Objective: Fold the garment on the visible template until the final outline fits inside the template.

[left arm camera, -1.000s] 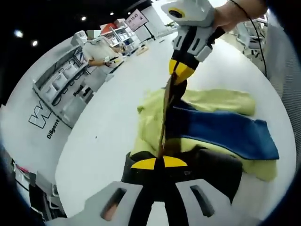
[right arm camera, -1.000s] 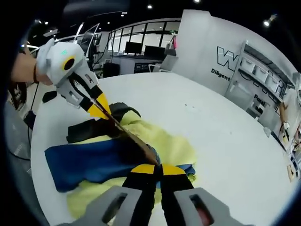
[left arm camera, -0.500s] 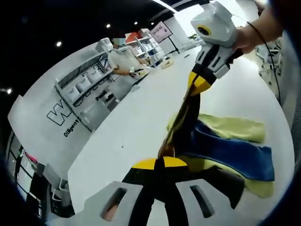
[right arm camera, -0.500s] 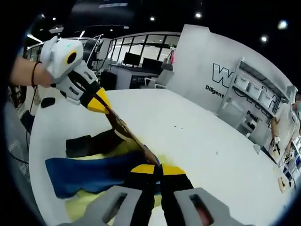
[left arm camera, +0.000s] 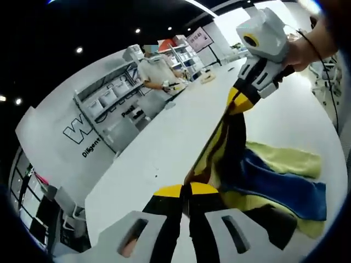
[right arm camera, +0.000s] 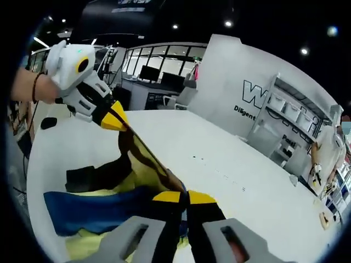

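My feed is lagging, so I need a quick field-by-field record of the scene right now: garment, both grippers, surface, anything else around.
garment: yellow, blue and black garment, one edge lifted taut between the grippers, the rest lying on the table
left gripper: shut on the garment edge
right gripper: shut on the garment edge
surface: white table
template: cannot tell, no outline visible
background: person at shelves

A garment (left arm camera: 263,181) in yellow, blue and black blocks is seen on a white table (left arm camera: 164,148).
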Demonstrator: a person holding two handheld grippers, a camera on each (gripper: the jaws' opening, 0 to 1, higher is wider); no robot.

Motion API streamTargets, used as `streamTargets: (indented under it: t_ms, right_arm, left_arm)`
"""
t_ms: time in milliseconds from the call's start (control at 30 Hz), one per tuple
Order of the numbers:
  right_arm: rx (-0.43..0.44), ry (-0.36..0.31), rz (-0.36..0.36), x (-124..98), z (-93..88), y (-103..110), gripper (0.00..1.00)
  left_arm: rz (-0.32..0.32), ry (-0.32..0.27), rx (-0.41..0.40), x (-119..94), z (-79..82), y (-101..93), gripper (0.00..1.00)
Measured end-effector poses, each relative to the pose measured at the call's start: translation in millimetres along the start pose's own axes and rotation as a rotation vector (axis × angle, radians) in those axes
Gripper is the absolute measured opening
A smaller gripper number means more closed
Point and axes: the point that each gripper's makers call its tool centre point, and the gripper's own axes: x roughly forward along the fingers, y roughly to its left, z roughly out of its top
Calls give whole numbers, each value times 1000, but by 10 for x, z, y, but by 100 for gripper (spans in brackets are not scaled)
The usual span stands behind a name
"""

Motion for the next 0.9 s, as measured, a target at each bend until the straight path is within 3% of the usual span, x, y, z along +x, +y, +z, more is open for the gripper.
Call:
streamTargets:
  t_ms: [300, 433, 533, 733, 767, 800, 900]
  right_arm:
    - [17, 7, -2, 229, 118, -275, 0]
    - [-17, 24, 2, 339, 123, -346, 0]
    - [11, 44, 7, 415, 82, -394, 0]
    - [30, 50, 5, 554, 52, -484, 0]
    - [30, 51, 5, 573, 49, -497, 0]
    - [31, 60, 2, 605, 39, -520, 0]
    - [40, 69, -17, 667, 3, -585, 0]
  left_arm:
    - [12, 14, -66, 216, 13, 213, 7]
    - [18, 29, -68, 320, -2, 285, 7]
    - [24, 41, -82, 410, -20, 346, 7]
    - [24, 65, -44, 539, -57, 390, 7]
    - [25, 72, 25, 565, -62, 414, 7]
    - [22, 77, 38, 595, -70, 397, 7]
    - [22, 65, -11, 666, -68, 397, 7]
